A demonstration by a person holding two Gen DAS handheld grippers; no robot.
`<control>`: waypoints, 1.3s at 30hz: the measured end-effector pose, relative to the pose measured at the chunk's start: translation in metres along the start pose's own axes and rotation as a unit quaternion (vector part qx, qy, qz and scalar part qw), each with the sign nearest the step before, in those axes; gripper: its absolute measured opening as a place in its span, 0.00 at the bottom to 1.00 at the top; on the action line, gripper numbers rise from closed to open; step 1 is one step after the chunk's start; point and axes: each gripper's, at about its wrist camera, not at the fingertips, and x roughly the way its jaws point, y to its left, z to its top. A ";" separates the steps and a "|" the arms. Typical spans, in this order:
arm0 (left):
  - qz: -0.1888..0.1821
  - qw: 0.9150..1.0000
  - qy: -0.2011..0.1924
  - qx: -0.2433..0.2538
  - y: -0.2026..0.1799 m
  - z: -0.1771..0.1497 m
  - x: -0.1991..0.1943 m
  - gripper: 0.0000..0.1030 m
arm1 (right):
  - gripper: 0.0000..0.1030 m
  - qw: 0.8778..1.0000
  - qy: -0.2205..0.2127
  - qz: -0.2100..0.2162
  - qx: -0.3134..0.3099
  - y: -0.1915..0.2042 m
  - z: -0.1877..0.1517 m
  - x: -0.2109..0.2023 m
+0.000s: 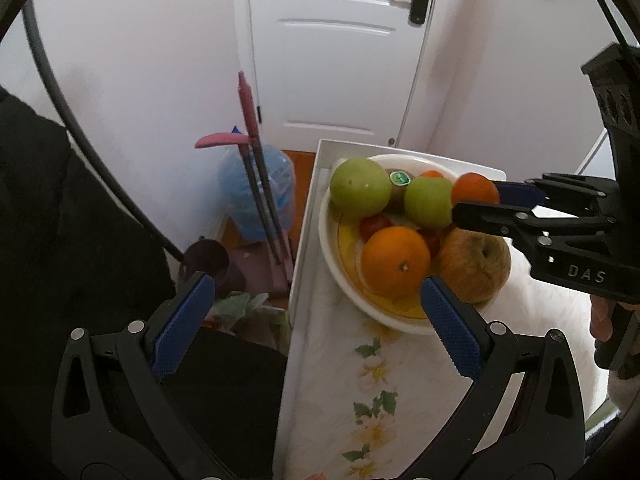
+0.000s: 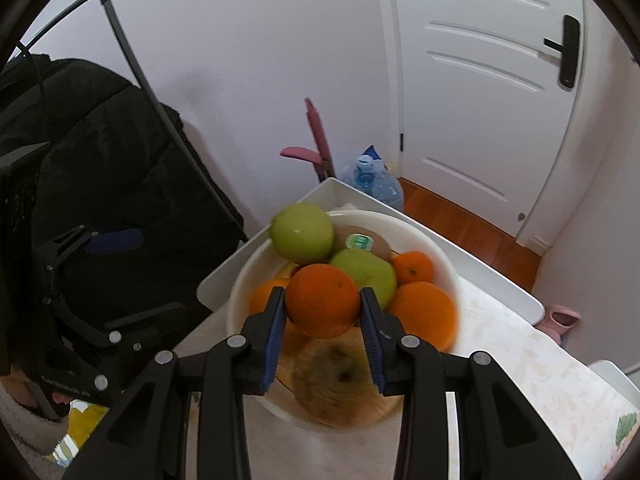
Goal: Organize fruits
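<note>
Left wrist view: The left gripper [image 1: 316,320] stood with its fingers spread wide and nothing between them, one blue pad over the dark area off the tabletop's edge, the other in front of the bowl's near rim. The white bowl [image 1: 326,236] sat on the tabletop [image 1: 340,400], which carried a floral-patterned cover inside a white raised border. The bowl held two green apples [image 1: 360,188], a large orange [image 1: 396,262], a brownish apple [image 1: 476,266] and a kiwi with a green sticker [image 1: 400,184]. The right gripper [image 1: 486,200] entered from the right above the bowl, its fingers closed on a small orange [image 1: 476,188] held clear of the other fruit. A blue water jug [image 1: 256,196] and pink-handled cleaning tools [image 1: 248,120] stood on the floor by a white door [image 1: 340,40].

Right wrist view: The right gripper [image 2: 323,320] held the small orange [image 2: 323,300] between its blue pads, both pads pressing its sides, above the white bowl [image 2: 444,256]. Below it lay the green apples [image 2: 302,232], the stickered kiwi [image 2: 380,244], two further oranges [image 2: 424,312] and the brownish apple [image 2: 332,384], the last blurred. The left gripper [image 2: 100,276] appeared at the left before a black bag [image 2: 100,120], fingers apart.
</note>
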 end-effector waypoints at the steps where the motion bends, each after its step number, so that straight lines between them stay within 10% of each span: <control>1: 0.000 1.000 0.000 0.000 0.002 0.000 0.000 1.00 | 0.33 1.000 0.000 0.002 -0.003 0.004 0.002 0.003; 27: 0.014 0.999 0.011 0.050 -0.008 -0.043 -0.001 1.00 | 0.33 0.998 0.003 0.014 -0.062 0.045 -0.037 0.018; 39: -0.009 0.998 0.001 0.065 -0.015 -0.038 -0.013 1.00 | 0.62 0.999 -0.028 -0.022 -0.034 0.042 -0.036 0.000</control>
